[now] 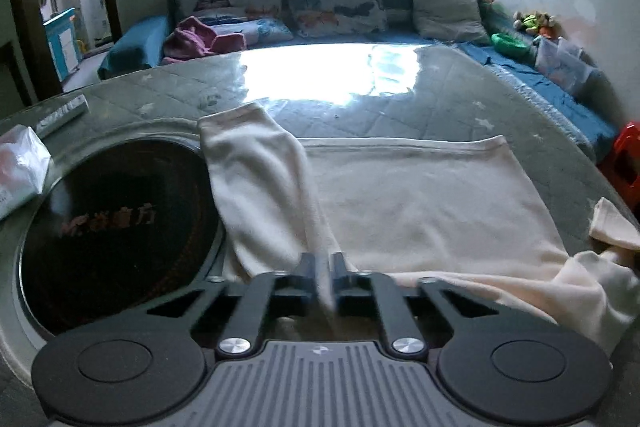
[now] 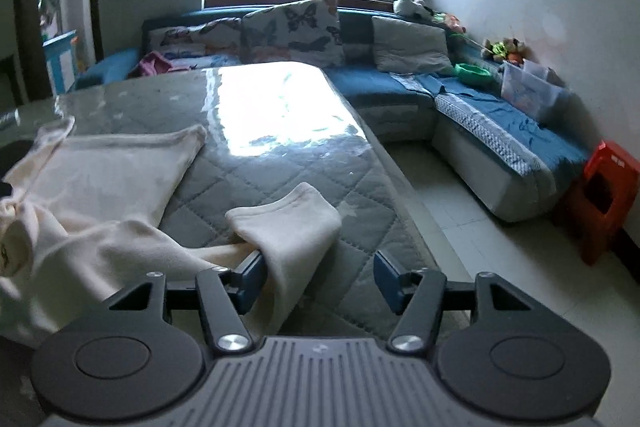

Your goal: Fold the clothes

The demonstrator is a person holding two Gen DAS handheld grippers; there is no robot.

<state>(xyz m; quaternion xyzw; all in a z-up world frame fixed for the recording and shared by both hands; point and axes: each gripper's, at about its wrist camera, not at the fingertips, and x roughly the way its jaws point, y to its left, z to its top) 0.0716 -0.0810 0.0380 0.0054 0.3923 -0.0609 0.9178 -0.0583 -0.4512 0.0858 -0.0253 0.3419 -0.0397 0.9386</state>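
A cream long-sleeved garment [image 1: 424, 203] lies spread on the grey quilted table [image 1: 360, 107]. My left gripper [image 1: 323, 263] is shut on the garment's left sleeve [image 1: 256, 187], pinching a fold of it between its fingertips. In the right wrist view the garment's body [image 2: 104, 179] lies at the left, and its right sleeve [image 2: 288, 227] lies between the open jaws of my right gripper [image 2: 318, 267]. The sleeve rests against the left finger; the right finger stands apart from it.
A dark round inset [image 1: 120, 227] sits in the table at the left, with a plastic bag [image 1: 20, 167] and a remote [image 1: 62, 113] beside it. A blue sofa [image 2: 500, 131] with cushions runs behind and to the right. A red stool [image 2: 604, 195] stands by the wall.
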